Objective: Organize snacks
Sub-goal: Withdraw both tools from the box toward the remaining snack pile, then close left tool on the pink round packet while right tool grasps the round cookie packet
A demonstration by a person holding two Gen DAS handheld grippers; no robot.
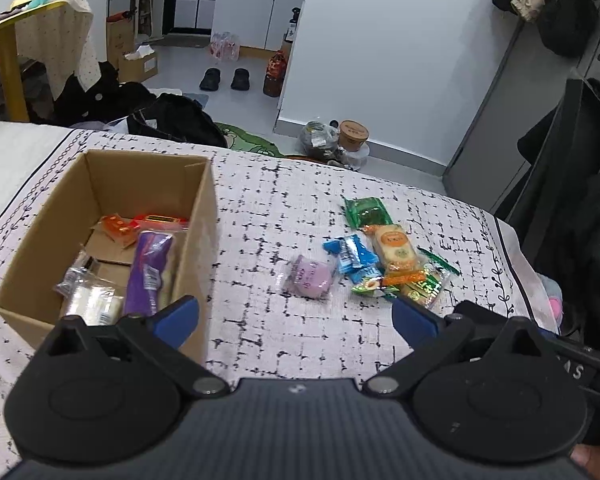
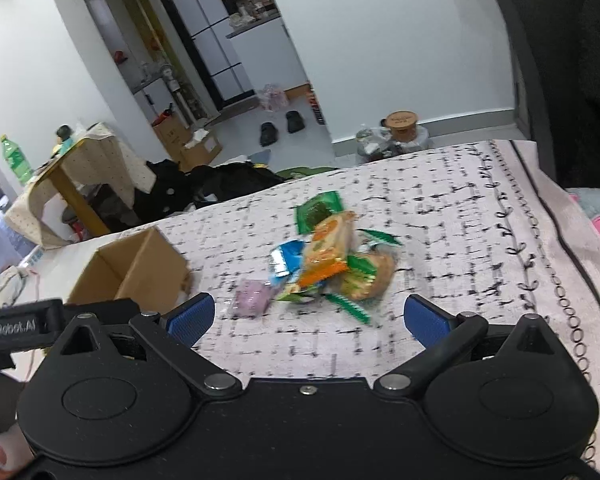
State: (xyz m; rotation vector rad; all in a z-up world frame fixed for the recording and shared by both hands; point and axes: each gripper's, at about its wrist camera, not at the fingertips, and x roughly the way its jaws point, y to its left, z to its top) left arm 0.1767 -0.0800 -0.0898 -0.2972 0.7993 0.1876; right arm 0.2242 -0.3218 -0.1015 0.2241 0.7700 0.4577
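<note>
An open cardboard box [image 1: 196, 216] stands on the patterned cloth at the left; inside lie a purple packet [image 1: 148, 276], orange packets [image 1: 120, 228] and clear-wrapped snacks [image 1: 88, 296]. To its right a loose pile holds a pink round snack [image 1: 310, 278], a blue packet [image 1: 350, 256], a green packet [image 1: 366, 210] and an orange-wrapped biscuit pack [image 1: 396, 250]. My left gripper [image 1: 296, 320] hovers open just short of the box and pile, nothing between its fingers. My right gripper [image 2: 308, 318] is open too, in front of the same pile [image 2: 324, 256], with the box [image 2: 140, 268] to its left.
The cloth-covered surface [image 1: 284, 208] ends at a far edge, with black bags [image 1: 172, 116], shoes [image 1: 224, 79] and a paper cup [image 1: 354, 134] on the floor beyond. A yellow-legged table [image 2: 68, 184] stands far left. Dark clothing hangs at the right [image 1: 572, 184].
</note>
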